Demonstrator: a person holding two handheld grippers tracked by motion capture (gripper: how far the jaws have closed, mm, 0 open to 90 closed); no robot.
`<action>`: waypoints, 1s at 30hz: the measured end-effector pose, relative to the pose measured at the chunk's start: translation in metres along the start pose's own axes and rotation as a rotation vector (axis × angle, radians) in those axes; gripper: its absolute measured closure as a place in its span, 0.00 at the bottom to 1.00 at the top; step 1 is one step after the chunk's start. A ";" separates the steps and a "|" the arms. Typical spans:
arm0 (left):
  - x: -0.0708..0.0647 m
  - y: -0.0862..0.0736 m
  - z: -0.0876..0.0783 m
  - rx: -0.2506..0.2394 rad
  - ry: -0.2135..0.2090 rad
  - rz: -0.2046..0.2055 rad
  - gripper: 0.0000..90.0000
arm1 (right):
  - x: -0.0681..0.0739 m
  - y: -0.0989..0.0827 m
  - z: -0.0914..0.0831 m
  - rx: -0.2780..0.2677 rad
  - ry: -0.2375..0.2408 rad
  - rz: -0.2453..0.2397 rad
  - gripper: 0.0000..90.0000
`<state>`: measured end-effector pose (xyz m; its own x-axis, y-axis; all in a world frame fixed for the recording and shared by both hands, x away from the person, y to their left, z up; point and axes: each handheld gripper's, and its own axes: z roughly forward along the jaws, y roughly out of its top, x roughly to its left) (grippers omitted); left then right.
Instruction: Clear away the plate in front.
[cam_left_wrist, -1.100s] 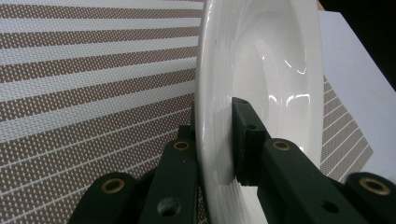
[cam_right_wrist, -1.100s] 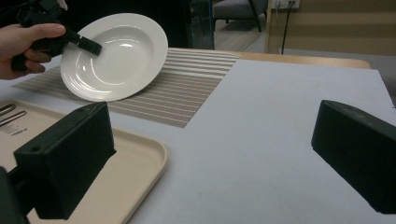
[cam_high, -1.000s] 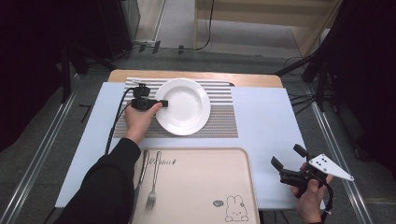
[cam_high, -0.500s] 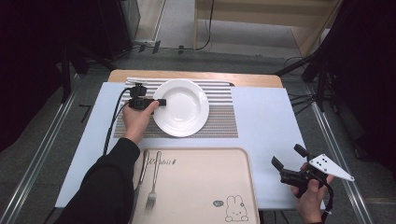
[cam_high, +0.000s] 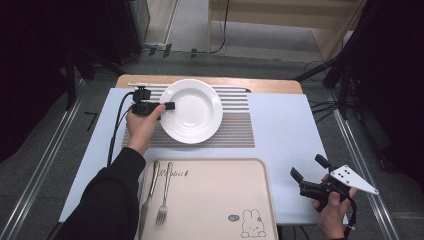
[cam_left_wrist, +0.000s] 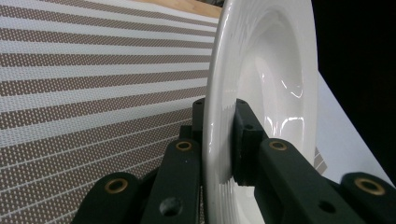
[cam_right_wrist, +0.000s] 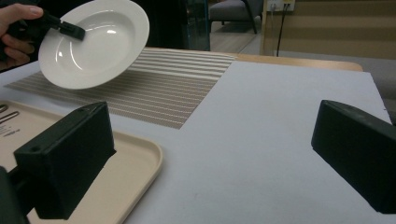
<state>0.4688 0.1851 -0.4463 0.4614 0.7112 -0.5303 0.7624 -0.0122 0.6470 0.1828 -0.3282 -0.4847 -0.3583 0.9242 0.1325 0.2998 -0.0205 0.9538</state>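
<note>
A white deep plate (cam_high: 192, 110) hangs tilted above the brown-and-white striped placemat (cam_high: 235, 125). My left gripper (cam_high: 167, 106) is shut on its left rim. In the left gripper view the two jaws clamp the plate's rim (cam_left_wrist: 212, 93) from both sides, with the placemat (cam_left_wrist: 93, 84) behind. The right gripper view has the plate (cam_right_wrist: 93, 42) raised off the placemat (cam_right_wrist: 163, 88) and the left gripper (cam_right_wrist: 70, 30) pinching its edge. My right gripper (cam_high: 307, 167) is open and holds nothing near the table's front right edge; its jaws stand wide apart (cam_right_wrist: 215, 149).
A beige tray (cam_high: 215, 200) with a rabbit print lies at the front centre. A knife (cam_high: 149, 195) and a fork (cam_high: 164, 197) rest at its left side. The tray's corner (cam_right_wrist: 135, 158) sits just left of my right gripper. A pale blue cloth (cam_high: 285, 135) covers the table.
The left hand has drawn slightly left and lifted the plate, which now looks larger and tilted off the placemat. The right gripper has not moved.
</note>
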 end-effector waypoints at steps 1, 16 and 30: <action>-0.001 0.000 -0.001 -0.004 -0.004 -0.001 0.91 | 0.000 0.000 0.000 -0.001 -0.001 -0.001 0.00; -0.013 0.004 -0.018 -0.029 -0.036 0.033 0.91 | 0.002 0.000 0.001 0.004 -0.010 -0.014 0.00; -0.025 -0.001 -0.028 -0.033 -0.063 0.062 0.91 | 0.004 -0.001 0.003 0.010 -0.011 -0.020 0.00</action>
<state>0.4438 0.1872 -0.4185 0.5354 0.6642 -0.5218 0.7169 -0.0308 0.6965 0.1837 -0.3236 -0.4854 -0.3546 0.9284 0.1108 0.3012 0.0013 0.9535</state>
